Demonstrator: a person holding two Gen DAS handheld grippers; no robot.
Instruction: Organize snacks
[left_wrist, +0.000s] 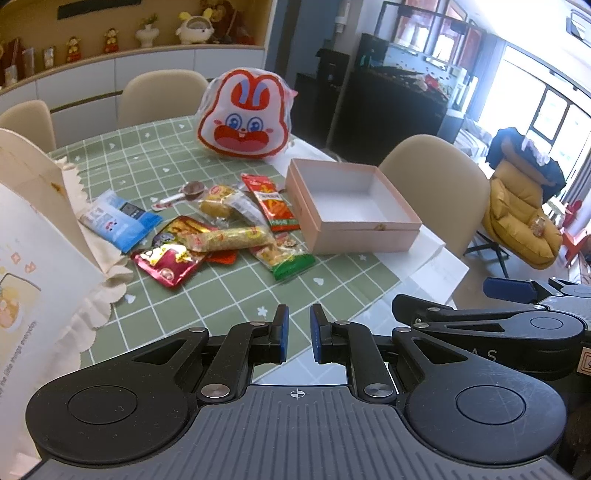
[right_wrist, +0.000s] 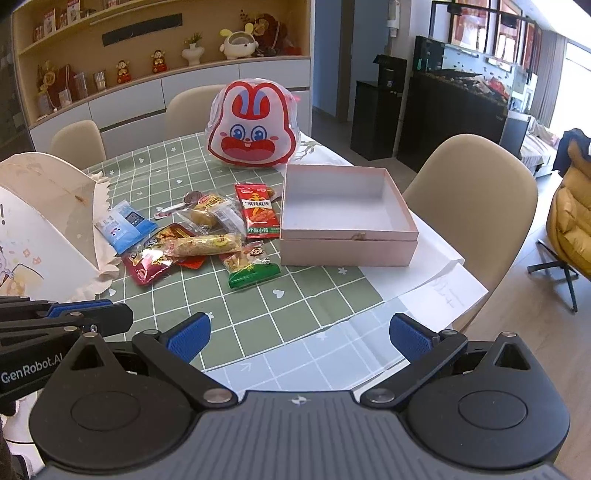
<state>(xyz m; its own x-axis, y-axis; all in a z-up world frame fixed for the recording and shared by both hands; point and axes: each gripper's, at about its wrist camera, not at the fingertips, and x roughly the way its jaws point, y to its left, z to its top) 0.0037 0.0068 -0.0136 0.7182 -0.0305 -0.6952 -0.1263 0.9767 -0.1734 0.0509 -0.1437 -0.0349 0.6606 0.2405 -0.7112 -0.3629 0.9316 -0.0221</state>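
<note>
Faintly, "GenRobot.AI" reads on the left gripper (right_wrist: 92, 314), jaws closed.

A green checked cloth (right_wrist: 207, 295) covers the desk, with white paper sheets (right_wrist: 443, 284) lying at its right edge. Beige chairs (right_wrist: 476, 192) stand round it. A cream paper bag (right_wrist: 44, 206) sits on the left over a frilled cloth (left_wrist: 92, 310). Behind, a shelf (right_wrist: 155, 74) carries small figurines and a white vase (right_wrist: 192, 54). A yellow armchair (left_wrist: 517, 221) stands by the bright window, near a dark cabinet (right_wrist: 450, 118).
</note>
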